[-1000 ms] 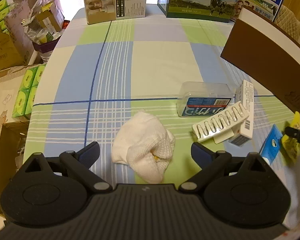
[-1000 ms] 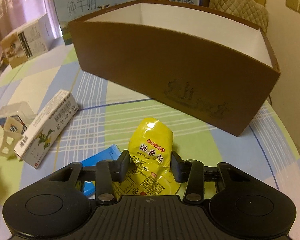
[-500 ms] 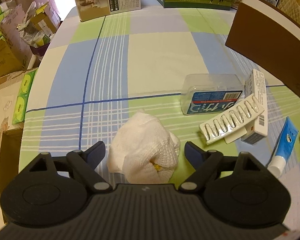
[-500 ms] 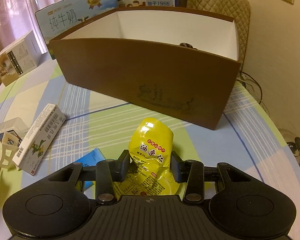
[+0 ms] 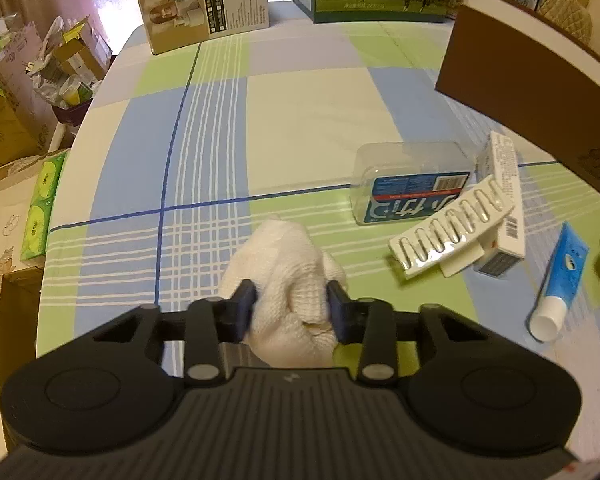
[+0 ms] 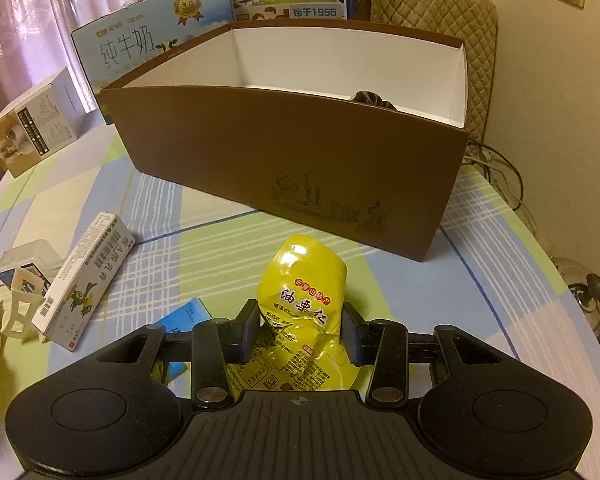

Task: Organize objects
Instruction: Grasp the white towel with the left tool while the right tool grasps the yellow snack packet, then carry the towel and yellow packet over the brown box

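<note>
White knitted cloth (image 5: 288, 276), just pinched as the left gripper (image 5: 292, 304) closed; right gripper (image 6: 300, 328) pinching yellow snack packet (image 6: 300, 300): lift both clear, release over the far brown box (image 6: 292, 160).

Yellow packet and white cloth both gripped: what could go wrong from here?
1. The right gripper pinches the yellow packet across crinkled foil, so it could slip before reaching the brown box.
2. The left gripper, jaws just closed, squeezes the soft white cloth; part may sag or drag on the tablecloth.
</note>
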